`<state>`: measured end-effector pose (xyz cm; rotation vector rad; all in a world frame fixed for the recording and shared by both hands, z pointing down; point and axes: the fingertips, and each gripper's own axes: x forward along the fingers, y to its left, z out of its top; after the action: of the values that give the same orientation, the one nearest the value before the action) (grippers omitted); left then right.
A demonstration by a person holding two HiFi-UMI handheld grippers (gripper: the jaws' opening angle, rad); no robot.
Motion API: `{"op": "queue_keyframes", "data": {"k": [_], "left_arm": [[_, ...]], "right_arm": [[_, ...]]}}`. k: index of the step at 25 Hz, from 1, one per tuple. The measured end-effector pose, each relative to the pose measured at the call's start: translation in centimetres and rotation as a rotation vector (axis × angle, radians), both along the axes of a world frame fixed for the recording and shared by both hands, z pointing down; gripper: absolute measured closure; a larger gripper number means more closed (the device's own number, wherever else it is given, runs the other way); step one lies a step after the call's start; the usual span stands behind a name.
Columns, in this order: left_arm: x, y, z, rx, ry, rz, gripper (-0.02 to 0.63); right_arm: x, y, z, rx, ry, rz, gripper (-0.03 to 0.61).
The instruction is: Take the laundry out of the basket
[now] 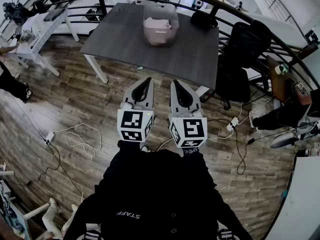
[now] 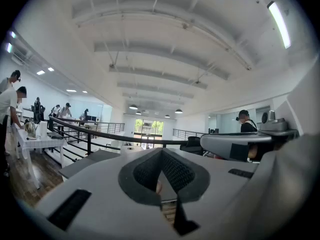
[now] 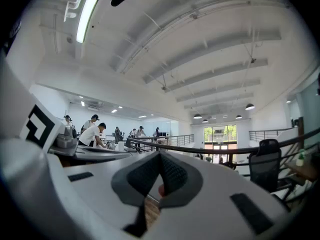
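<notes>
Left hand-held gripper closed, pale laundry in translucent basket

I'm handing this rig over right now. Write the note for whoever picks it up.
Left gripper: shut, empty, held level in front of the body.
Right gripper: shut, empty, close beside the left.
Basket: on the dark table ahead, across a stretch of floor from both grippers.
Laundry: inside the basket.
Done: nothing; no laundry shows outside the basket.
Left: step up to the table, then lift the laundry out.
</notes>
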<state>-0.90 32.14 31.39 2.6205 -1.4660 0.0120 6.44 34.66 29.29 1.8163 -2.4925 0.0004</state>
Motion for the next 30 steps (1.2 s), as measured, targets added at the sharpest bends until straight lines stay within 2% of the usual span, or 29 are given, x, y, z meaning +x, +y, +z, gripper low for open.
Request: {"op": "queue_keyframes", "data": {"k": [13,24,30], "left_arm": [[-1.9,-0.7,2.2,-0.023,-0.011,0.029,0.612],[-4.7,-1.0,4.9,-0.074,-0.009,0.036,0.612],[-7.3,-2.5,6.9,-0.114,-0.012,-0.014,0.612]], "right_arm": [[-1.8,-0.9,1.6,0.001,-0.025,0.011,0.565],[-4.0,-1.6,4.0,-0.053,-0.015,0.036,0.565],[-3.2,-2.8,5.3,-0.078,-0.013,0.079,0.565]]}}
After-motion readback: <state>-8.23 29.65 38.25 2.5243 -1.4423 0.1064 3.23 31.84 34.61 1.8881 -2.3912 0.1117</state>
